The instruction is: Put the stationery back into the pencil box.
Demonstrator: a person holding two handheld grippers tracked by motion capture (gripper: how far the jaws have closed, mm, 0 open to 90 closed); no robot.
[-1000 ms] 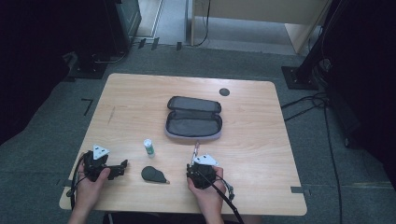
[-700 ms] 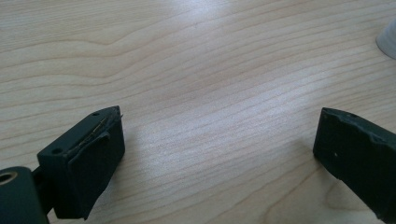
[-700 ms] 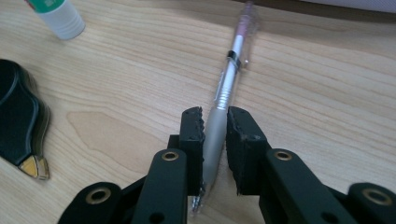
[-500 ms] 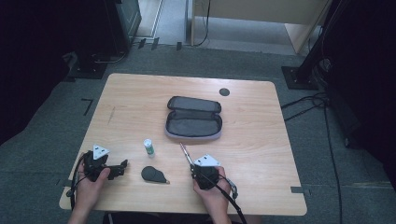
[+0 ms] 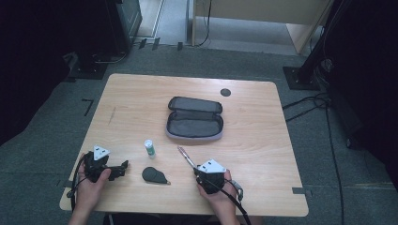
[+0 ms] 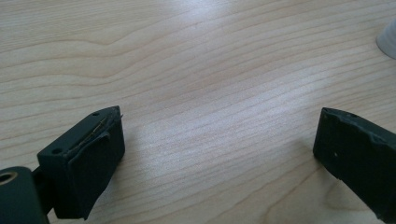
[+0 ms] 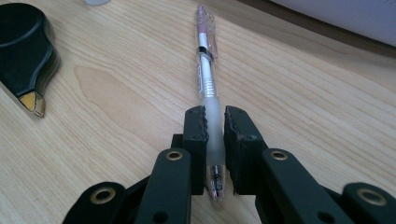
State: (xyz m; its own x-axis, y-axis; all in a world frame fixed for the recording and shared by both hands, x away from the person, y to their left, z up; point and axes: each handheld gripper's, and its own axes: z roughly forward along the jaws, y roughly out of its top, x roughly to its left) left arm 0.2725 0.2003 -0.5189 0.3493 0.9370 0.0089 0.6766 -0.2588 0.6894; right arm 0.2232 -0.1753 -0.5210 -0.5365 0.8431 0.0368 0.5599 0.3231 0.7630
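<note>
Wooden table [image 5: 263, 108], one, holding these items. Pen [image 5: 185, 156]: clear barrel, pink-tinted cap end, clamped at its frosted grip in my right gripper [image 5: 202, 169], jaws closed on it from both sides; its long axis runs straight out along the jaws, away from me and slightly leftward, cap end pointing toward the case [image 5: 194, 119]. Case: grey, zipped open, lying flat near the table's middle, beyond the pen tip and a little to its right, apart from it. I judge the pen is meant for the case, so the move ahead is forward along the pen's own axis; my right hand [image 5: 217, 191] is the nearer one. Right hand sits low at the near edge, gripper almost level with the table. Left gripper [image 5: 123, 166]: jaws spread wide, nothing between them, just above bare wood, pointing right, held at the near left. Small white-and-green tube [image 5: 149, 147]: upright, between the grippers. Black teardrop item [image 5: 155, 175]: flat, just left of the pen, apart from it.
</note>
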